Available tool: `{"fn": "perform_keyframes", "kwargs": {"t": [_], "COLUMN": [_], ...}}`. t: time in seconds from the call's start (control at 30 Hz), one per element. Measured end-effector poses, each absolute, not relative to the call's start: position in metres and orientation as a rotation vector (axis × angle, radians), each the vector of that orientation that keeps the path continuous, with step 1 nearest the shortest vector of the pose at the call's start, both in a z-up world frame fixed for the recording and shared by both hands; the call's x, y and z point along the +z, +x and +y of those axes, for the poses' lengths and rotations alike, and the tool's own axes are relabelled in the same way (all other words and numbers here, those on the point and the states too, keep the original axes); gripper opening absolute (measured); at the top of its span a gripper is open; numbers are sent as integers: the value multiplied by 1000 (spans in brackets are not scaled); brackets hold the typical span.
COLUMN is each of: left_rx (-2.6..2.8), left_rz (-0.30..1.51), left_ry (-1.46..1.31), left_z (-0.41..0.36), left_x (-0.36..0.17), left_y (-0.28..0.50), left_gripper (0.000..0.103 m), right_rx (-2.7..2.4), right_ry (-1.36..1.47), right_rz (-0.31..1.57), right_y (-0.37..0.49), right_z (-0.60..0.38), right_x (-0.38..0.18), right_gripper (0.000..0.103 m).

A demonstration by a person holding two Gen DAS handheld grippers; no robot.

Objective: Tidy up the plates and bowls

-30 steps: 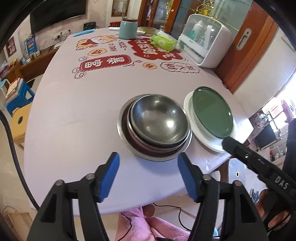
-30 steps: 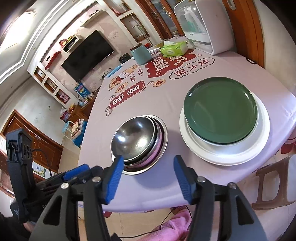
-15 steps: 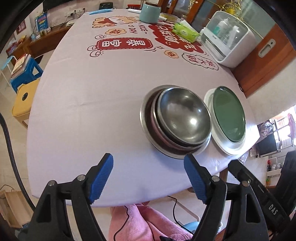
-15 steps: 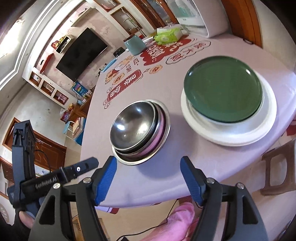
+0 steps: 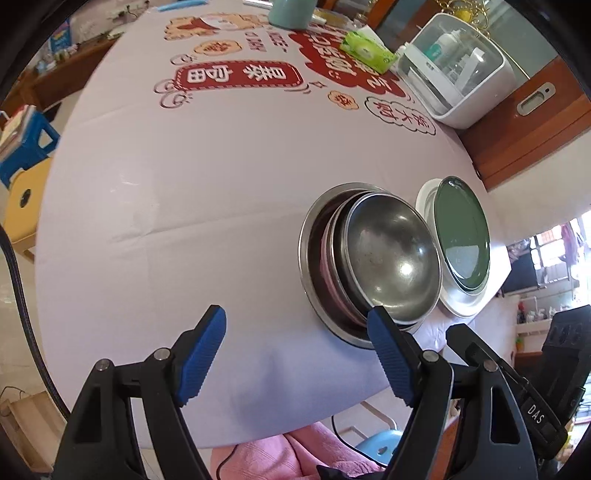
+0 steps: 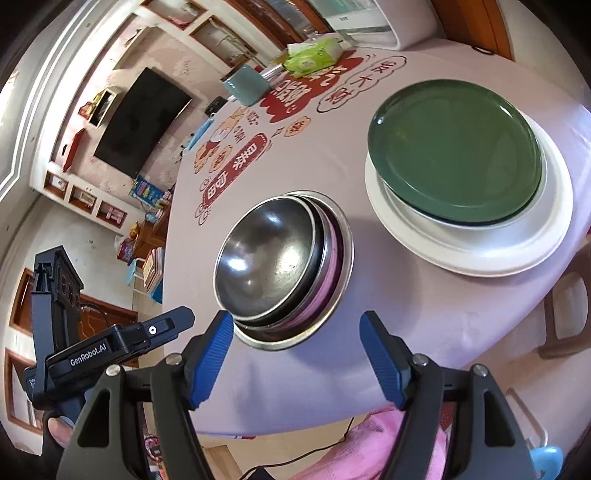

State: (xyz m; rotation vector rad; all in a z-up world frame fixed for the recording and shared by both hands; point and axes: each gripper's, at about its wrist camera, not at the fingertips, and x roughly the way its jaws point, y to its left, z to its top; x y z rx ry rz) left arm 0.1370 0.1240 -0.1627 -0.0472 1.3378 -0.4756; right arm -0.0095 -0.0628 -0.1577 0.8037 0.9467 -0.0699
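A stack of steel bowls (image 5: 388, 254) (image 6: 266, 258) with a pink one nested inside stands near the table's front edge. Beside it on the right a green plate (image 5: 461, 232) (image 6: 454, 151) lies on a white plate (image 5: 458, 308) (image 6: 480, 247). My left gripper (image 5: 295, 354) is open and empty, low at the table edge, left of the bowls. My right gripper (image 6: 297, 360) is open and empty in front of the bowls. Each gripper body shows in the other's view.
The table (image 5: 184, 166) has a lilac cloth with red print. At the far end stand a teal canister (image 5: 291, 14), a green tissue pack (image 5: 365, 50) and a white dish cabinet (image 5: 454, 70). Stools (image 5: 26, 147) stand left of the table. A pink cloth (image 5: 280, 458) lies below.
Both grippers have shifted left and tilted; the bowl stack now sits to the right in the left view and nearer the left finger in the right view. Bowls and plates have not moved.
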Motion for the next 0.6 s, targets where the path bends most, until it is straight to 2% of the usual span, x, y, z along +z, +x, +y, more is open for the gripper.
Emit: {"fn": "perform_keyframes", "kwargs": {"t": [0.47, 0.6], "left_rx": [-662, -709], "left_rz": [1498, 1518], "left_ry": [-38, -24], "left_z": [94, 86], "left_x": [-201, -212], "left_y": [181, 193], "left_gripper": [78, 78], "right_rx": [-189, -219], "right_ry": [878, 896], "right_rz": [970, 992], "right_y": [14, 21], "right_z": [-61, -60], "right_x": [-176, -183], "right_gripper": [71, 64]}}
